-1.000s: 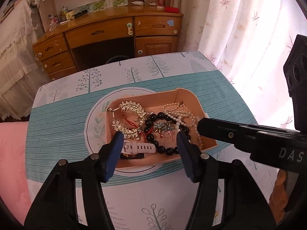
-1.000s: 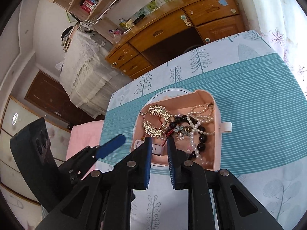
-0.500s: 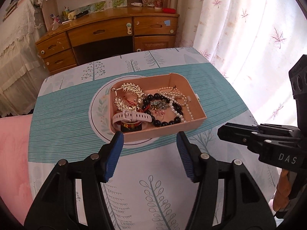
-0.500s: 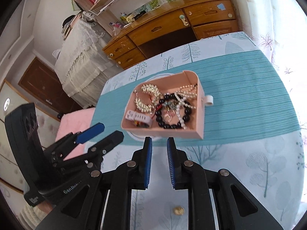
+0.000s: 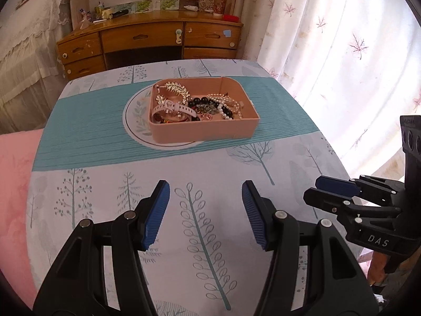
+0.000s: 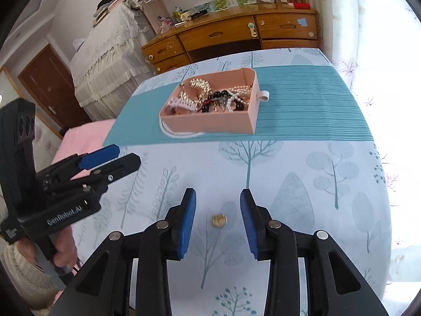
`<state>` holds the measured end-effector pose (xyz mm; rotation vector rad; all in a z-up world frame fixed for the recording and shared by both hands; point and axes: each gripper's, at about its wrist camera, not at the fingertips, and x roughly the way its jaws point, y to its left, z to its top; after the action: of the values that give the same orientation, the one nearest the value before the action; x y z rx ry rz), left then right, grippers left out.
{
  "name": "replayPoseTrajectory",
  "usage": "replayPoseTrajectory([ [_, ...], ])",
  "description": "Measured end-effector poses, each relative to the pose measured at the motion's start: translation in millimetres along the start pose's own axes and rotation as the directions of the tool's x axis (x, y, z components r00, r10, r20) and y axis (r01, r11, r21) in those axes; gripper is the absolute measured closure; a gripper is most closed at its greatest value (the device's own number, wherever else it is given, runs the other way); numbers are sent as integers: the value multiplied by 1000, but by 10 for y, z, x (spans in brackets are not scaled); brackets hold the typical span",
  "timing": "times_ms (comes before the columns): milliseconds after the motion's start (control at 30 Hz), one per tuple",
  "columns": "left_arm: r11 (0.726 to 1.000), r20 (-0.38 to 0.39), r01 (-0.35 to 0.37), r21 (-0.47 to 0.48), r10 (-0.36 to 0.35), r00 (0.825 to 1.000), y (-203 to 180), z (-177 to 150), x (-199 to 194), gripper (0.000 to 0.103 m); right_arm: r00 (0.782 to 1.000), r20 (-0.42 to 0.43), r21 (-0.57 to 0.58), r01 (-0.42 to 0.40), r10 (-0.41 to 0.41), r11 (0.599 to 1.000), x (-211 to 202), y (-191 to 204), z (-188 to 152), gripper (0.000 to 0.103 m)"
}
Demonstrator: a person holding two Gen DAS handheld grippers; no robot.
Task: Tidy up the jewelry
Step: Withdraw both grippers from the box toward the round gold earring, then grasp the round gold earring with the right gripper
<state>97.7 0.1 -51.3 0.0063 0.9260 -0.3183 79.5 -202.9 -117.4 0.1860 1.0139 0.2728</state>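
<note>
Gold stud (image 6: 219,220) lies between the spread fingers of the right tongs (image 6: 217,220), on the cloth.
Left tongs (image 5: 205,212) open, empty, farther off; tray (image 5: 205,131) well ahead of both.

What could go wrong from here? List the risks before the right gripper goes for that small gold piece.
1. The small gold piece lies flat on the tablecloth, between the open pads of the right gripper; closing may pinch cloth or flick it away.
2. In the pink tray, the pearl strand, black beads and gold leaf piece overlap, so adding more could worsen tangling.
3. The left gripper hovers open nearby; the two could bump.
</note>
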Motion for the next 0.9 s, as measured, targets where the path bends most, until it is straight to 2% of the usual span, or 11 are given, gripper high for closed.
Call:
replayPoseTrajectory([
  [167,996,2,-63,-61,63,998,87,-310,0,49,999,14,-93,41,-40,995,-17,140,-301,68],
  [400,987,-22,-123,-103,121,992,121,-611,108,49,998,25,-128,54,-51,990,109,194,-509,68],
  [667,983,-37,-130,-126,126,991,157,-664,208,49,997,7,-168,77,-77,983,374,211,-575,68],
  [900,980,-80,-121,-159,110,991,259,-664,374,49,993,-24,-221,104,-112,970,685,260,-555,68],
])
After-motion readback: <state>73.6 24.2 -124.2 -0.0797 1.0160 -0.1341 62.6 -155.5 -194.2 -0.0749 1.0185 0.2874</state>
